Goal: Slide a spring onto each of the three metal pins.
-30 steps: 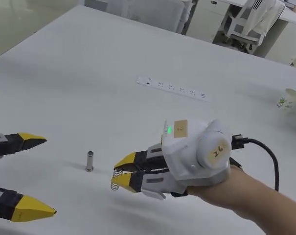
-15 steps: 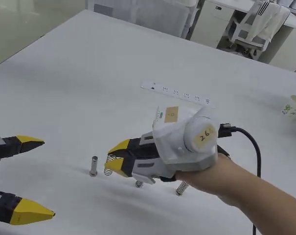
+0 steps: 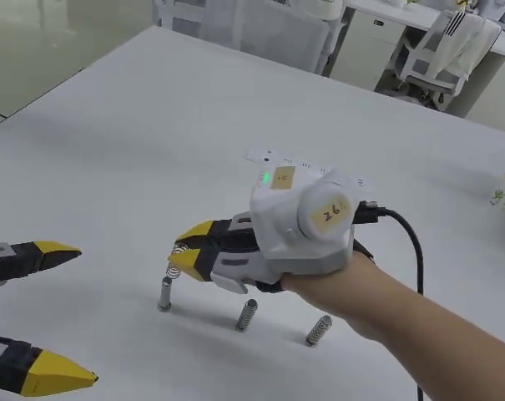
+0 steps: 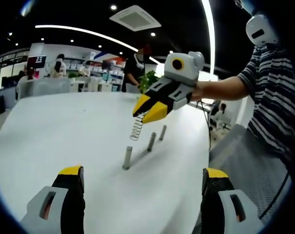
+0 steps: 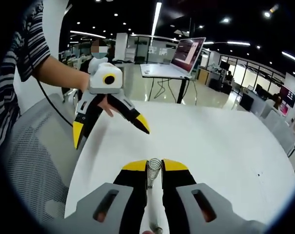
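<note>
Nearest, at the left, the black left gripper with yellow tips (image 3: 85, 314) hovers low over the white table (image 3: 152, 125), its jaws spread wide and empty.

Just beyond it stands the short bare grey metal pin (image 3: 164, 294). To its right are two more pins, each already wearing a coiled steel spring (image 3: 247, 315) (image 3: 319, 330). Two of the three look done.

A second ago the right gripper (image 3: 175, 255) lay low on the table to the right of the bare pin, level with its base. It has since lifted and moved left, so its yellow tips now sit above the pin's top. Its jaws pinch the third small wire spring (image 4: 136, 129) near its upper end. In the left gripper view the coil hangs slanted, its lower end just above the pin and apart from it. The last threading seems lined up but not begun, and the slant may need straightening first.

The person's hand (image 3: 335, 288) holds the right gripper roughly level, pointing left, with the forearm reaching in from the near right.

Farther back lies a white power strip (image 3: 265, 156).
</note>
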Demonstrator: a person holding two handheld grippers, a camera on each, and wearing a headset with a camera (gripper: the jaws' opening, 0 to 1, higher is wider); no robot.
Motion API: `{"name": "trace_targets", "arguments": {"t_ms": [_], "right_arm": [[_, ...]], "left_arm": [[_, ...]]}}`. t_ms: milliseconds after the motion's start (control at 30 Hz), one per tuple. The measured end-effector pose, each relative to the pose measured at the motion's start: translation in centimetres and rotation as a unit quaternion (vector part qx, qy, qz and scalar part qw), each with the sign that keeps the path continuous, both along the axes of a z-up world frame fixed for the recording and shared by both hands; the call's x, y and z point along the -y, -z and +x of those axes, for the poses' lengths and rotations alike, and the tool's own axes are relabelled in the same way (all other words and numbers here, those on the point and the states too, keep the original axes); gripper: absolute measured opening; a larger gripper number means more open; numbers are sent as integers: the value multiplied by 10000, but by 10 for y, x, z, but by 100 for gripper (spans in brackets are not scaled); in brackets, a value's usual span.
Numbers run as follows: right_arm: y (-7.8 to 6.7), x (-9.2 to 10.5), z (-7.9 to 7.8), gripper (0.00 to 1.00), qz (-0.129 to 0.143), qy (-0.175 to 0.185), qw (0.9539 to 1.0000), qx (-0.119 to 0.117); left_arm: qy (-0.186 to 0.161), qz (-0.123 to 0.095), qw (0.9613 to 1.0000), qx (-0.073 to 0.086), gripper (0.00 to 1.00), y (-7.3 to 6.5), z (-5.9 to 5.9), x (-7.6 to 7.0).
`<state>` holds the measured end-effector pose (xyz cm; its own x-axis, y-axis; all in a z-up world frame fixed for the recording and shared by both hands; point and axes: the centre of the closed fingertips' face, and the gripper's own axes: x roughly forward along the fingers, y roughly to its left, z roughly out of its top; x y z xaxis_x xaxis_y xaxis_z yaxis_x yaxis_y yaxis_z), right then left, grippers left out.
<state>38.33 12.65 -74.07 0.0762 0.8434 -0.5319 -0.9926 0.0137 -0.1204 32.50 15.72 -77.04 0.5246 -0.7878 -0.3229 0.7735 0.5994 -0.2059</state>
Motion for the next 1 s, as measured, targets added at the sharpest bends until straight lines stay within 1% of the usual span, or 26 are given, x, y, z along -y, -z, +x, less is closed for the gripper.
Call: {"name": "trace_targets", "arguments": {"t_ms": [200,433,600,733,800,933,1000], "right_arm": [[4,-4,-2,7,-38,-12,10000,-67],[10,-6,-2,7,-130,-38,9999,-49],[18,-5,0,7,-262,-13,9997,-16],[23,-7,1,7,-293,11,9995,-84],[28,-7,2,7,-374,5,9993,-50],[36,-8,3,8,-438,47,9990,-83],[42,-9,3,8,-477,67,9988,-115]], "left_arm": [[6,-15,10000,0,98,0,0,1],[-3,-17,10000,-25,98,1,-1,-1],[-28,-16,10000,-16,98,1,-1,-3],[-25,0,10000,-34,98,2,-3,-3],[-32,-3,10000,-39,98,3,-4,-3],[-44,-7,10000,-38,98,3,-4,-3],[-50,-23,10000,-43,98,3,-4,-3]]}}
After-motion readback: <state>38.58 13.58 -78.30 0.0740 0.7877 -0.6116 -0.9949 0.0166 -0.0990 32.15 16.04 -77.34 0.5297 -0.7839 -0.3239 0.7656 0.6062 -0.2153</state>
